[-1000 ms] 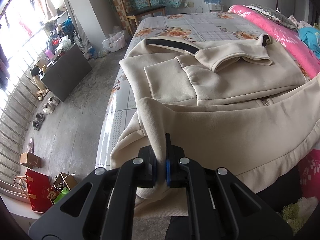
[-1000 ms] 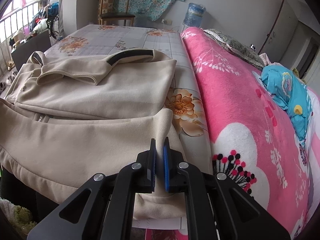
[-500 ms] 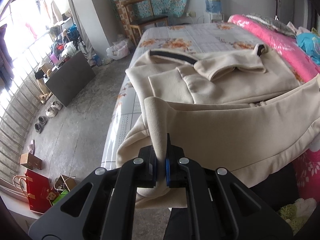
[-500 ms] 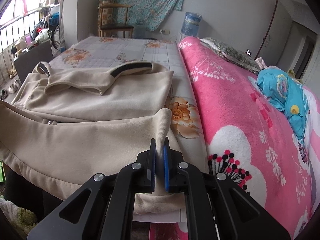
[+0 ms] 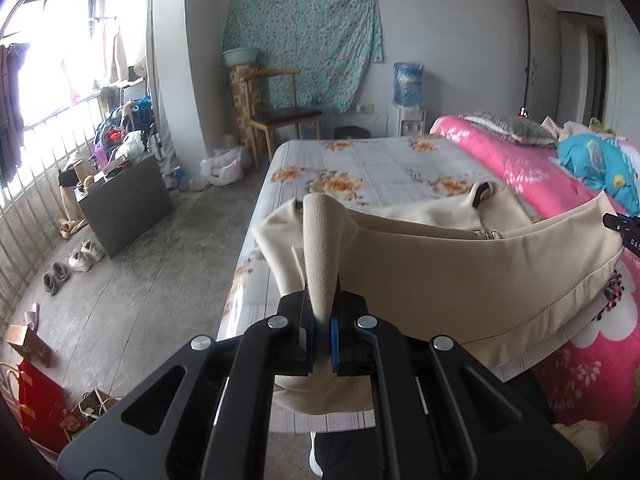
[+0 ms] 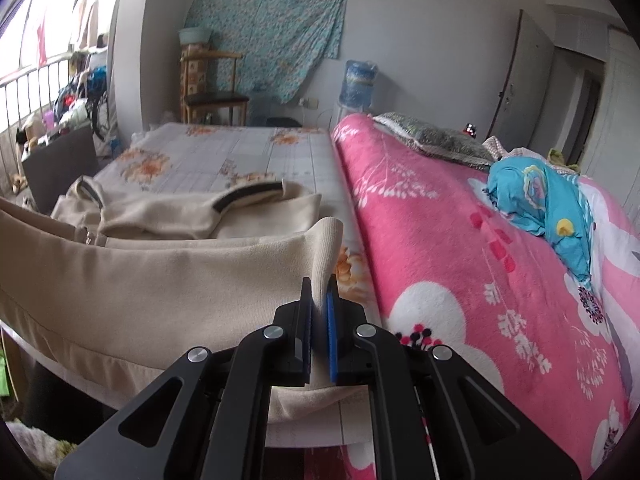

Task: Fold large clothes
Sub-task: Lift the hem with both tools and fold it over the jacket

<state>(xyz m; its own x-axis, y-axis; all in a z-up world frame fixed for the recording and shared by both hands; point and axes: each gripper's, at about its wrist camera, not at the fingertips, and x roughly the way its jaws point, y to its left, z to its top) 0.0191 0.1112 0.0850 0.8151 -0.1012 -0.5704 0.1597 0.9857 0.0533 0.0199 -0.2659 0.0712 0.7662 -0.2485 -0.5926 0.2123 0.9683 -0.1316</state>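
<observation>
A large beige jacket [image 5: 460, 276] lies across the near part of the bed, its ribbed hem lifted off the mattress. My left gripper [image 5: 322, 312] is shut on the hem's left corner, which stands up between the pads. My right gripper [image 6: 319, 312] is shut on the hem's right corner, and the beige jacket [image 6: 152, 280] stretches leftward from it as a taut band. Behind the raised hem, the jacket's folded sleeves and dark-trimmed collar [image 6: 248, 194] rest on the bed. The tip of the right gripper [image 5: 624, 226] shows at the left wrist view's right edge.
The bed [image 5: 384, 164] has a grey floral sheet. A pink blanket [image 6: 460, 248] with a blue bundle [image 6: 552, 200] fills its right side. To the left are a concrete floor, a dark cabinet [image 5: 124, 204], shoes [image 5: 86, 256], a wooden chair [image 5: 280, 116] and paper bags [image 5: 36, 404].
Both grippers have risen with the hem, tilting up so more of the room shows. The hem now stands as a raised band hiding much of the jacket's body.
</observation>
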